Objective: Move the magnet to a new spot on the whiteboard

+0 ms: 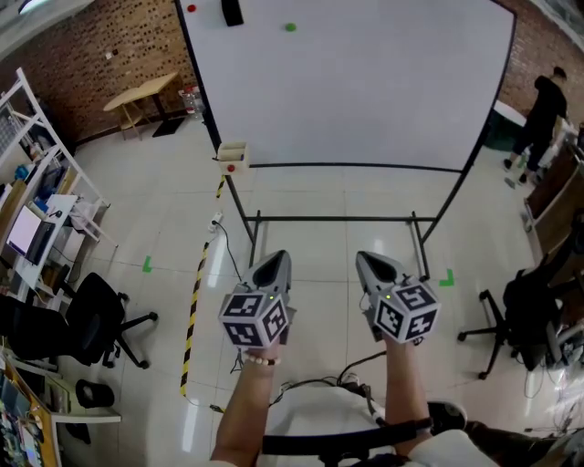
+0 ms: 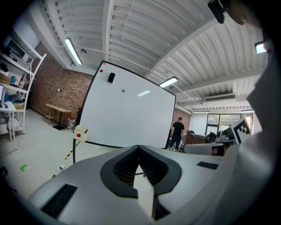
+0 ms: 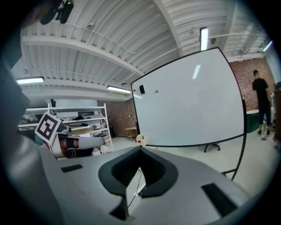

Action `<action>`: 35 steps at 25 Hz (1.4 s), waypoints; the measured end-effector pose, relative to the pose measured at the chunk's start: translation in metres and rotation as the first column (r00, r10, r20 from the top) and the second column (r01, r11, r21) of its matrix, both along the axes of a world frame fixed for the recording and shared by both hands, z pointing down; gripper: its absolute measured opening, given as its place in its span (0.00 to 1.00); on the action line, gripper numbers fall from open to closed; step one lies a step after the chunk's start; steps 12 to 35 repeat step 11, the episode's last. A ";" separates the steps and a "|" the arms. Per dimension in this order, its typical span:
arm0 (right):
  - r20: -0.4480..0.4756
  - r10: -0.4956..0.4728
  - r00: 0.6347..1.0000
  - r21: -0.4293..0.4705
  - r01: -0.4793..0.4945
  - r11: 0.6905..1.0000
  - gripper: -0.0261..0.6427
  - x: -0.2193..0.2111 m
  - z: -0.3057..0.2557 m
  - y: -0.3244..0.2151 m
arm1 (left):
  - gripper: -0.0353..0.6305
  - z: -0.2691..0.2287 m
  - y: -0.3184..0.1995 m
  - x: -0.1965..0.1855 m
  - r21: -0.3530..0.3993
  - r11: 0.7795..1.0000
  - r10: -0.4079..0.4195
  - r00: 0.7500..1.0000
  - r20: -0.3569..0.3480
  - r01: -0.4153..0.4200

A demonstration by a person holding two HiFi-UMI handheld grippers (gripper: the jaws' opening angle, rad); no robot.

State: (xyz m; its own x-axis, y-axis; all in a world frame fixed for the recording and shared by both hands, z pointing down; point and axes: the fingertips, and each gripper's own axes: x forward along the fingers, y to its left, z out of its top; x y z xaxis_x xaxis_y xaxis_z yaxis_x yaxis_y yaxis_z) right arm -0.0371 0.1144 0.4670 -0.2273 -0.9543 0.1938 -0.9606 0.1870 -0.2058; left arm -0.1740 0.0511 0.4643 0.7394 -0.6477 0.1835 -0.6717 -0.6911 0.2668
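One whiteboard (image 1: 365, 91), brick wall (image 1: 91, 55), glossy floor (image 1: 164, 210).

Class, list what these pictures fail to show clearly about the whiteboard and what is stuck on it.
Head view: the top of the whiteboard and the black block are cut off by the picture's upper edge.
All views: the green magnet is too small to show any detail.
Left gripper view: the left tongs hide most of the board's stand.
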 end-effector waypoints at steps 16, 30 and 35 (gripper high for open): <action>-0.020 0.005 1.000 0.008 -0.005 1.000 0.05 -0.012 -0.008 -0.005 | 0.05 -0.003 -0.004 -0.003 0.003 1.000 0.030 0.999 -0.010 -0.030; -0.020 0.005 1.000 0.008 -0.005 1.000 0.05 -0.012 -0.008 -0.005 | 0.05 -0.003 -0.004 -0.003 0.003 1.000 0.030 0.999 -0.010 -0.030; -0.020 0.005 1.000 0.008 -0.005 1.000 0.05 -0.012 -0.008 -0.005 | 0.05 -0.003 -0.004 -0.003 0.003 1.000 0.030 0.999 -0.010 -0.030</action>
